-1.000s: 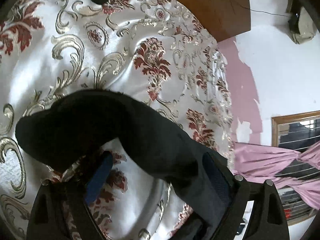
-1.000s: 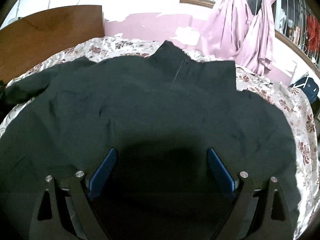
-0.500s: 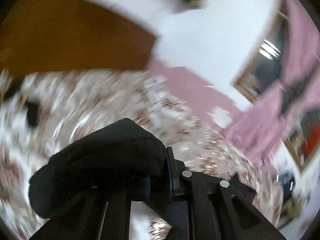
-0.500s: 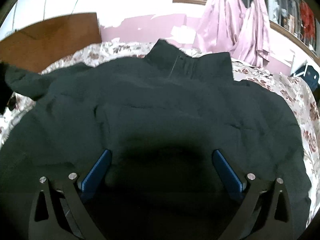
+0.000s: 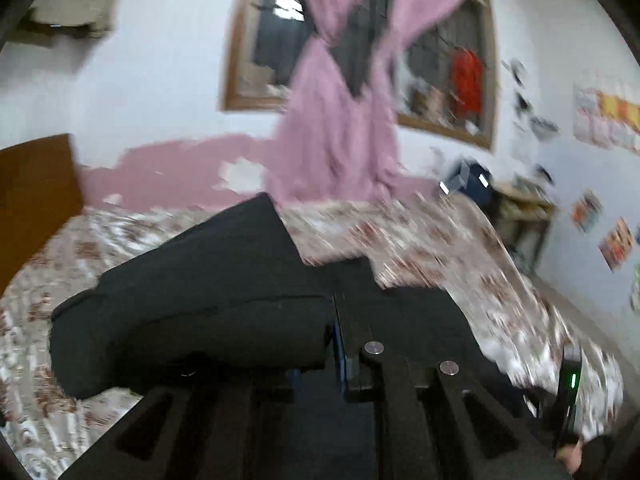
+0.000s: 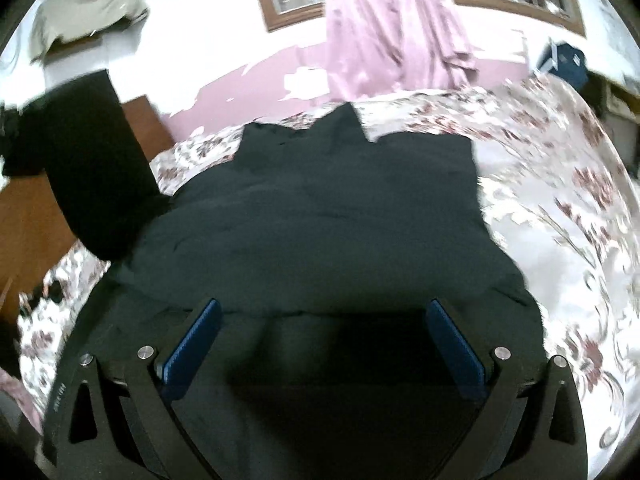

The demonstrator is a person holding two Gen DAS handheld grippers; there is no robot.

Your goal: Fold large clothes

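Black jacket (image 6: 320,216) lies spread flat on the bed (image 6: 560,184), covering most of the middle, collar end toward the far edge by the pink-painted wall (image 6: 248,84). Bedspread is white satin with red and gold floral print, bare along the right side and far edge.

Left gripper (image 5: 320,344) pressed together, pinching the jacket's sleeve (image 5: 192,320); the cuff end bulges out to the left of the jaws, lifted above the bedspread. In the right wrist view that same sleeve (image 6: 92,168) shows as a dark column raised over the left side of the bed, in front of the wooden headboard (image 6: 24,216).

Right gripper (image 6: 320,344) spread wide, blue pads (image 6: 192,344) well apart, nothing between them pinched; it hangs over the near part of the jacket body, above a fold line running across the fabric. Cannot tell if the fingertips touch the cloth.

Background: pink curtain (image 5: 336,132) tied in front of a wood-framed window (image 5: 248,60), posters (image 5: 604,120) on the right wall. Left view heavily motion-blurred.
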